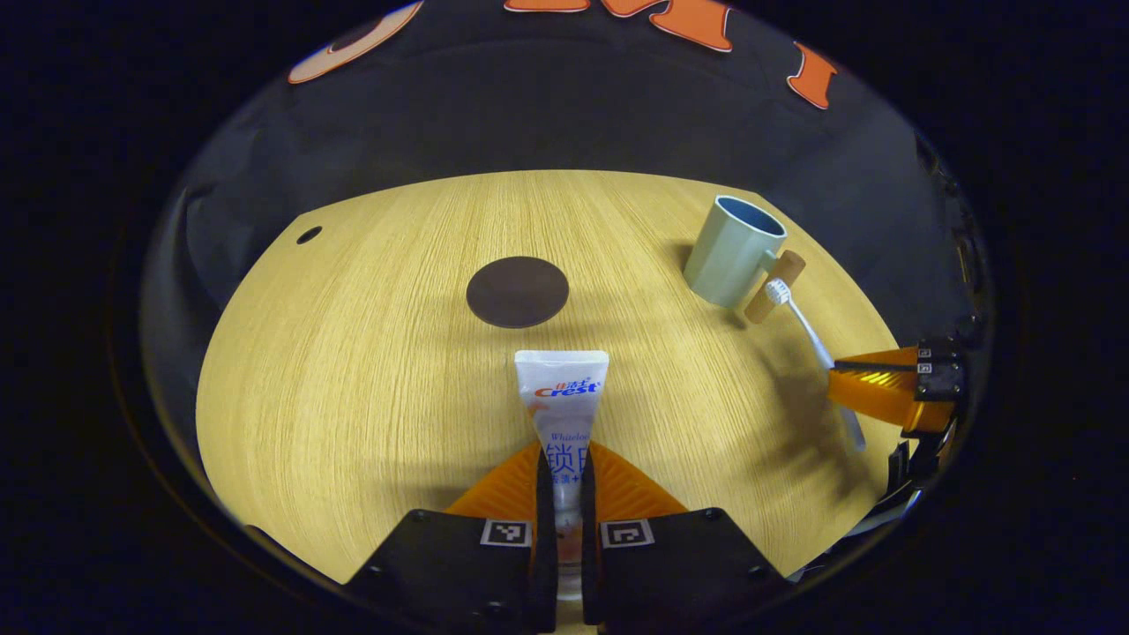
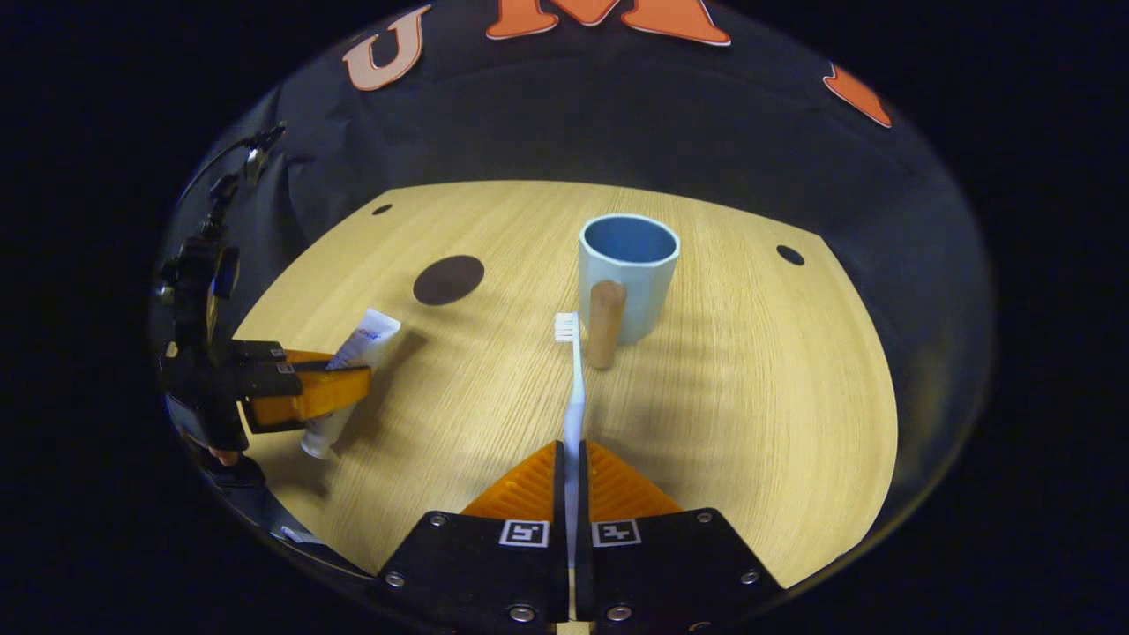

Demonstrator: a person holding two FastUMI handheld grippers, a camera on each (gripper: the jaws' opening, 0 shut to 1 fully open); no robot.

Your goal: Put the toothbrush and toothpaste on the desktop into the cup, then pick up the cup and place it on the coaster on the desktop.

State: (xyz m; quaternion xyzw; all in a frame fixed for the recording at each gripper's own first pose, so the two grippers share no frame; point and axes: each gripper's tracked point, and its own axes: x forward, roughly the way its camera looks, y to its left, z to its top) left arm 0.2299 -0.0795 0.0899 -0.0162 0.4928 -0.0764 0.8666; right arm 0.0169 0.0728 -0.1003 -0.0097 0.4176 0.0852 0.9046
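Worktop of pale wood-grain laminate fills my screens, with small dark round holes near its far corners and black cloth hanging behind it as the booth's wall. On it I see a flat, dark brown round coaster, matte and bare, lying toward the middle-left. Well apart from it, on the right side, stands the cup, a pale green faceted mug with a blue inside and a rounded wooden peg handle; it is upright and nothing is inside that I can make out.

In the left gripper view, my left gripper has its jaws narrowed onto the toothpaste tube, a soft white tube with blue and red print, its flat crimped end pointing away toward the coaster. Both fingers press on its lower body. In the right gripper view the tube tilts with the cap end low, near the worktop.

In the right gripper view, my right gripper has its jaws nearly closed, pinching the thin white toothbrush by the handle. The bristle head points forward, just beside the cup's handle. I cannot tell whether the brush clears the worktop.
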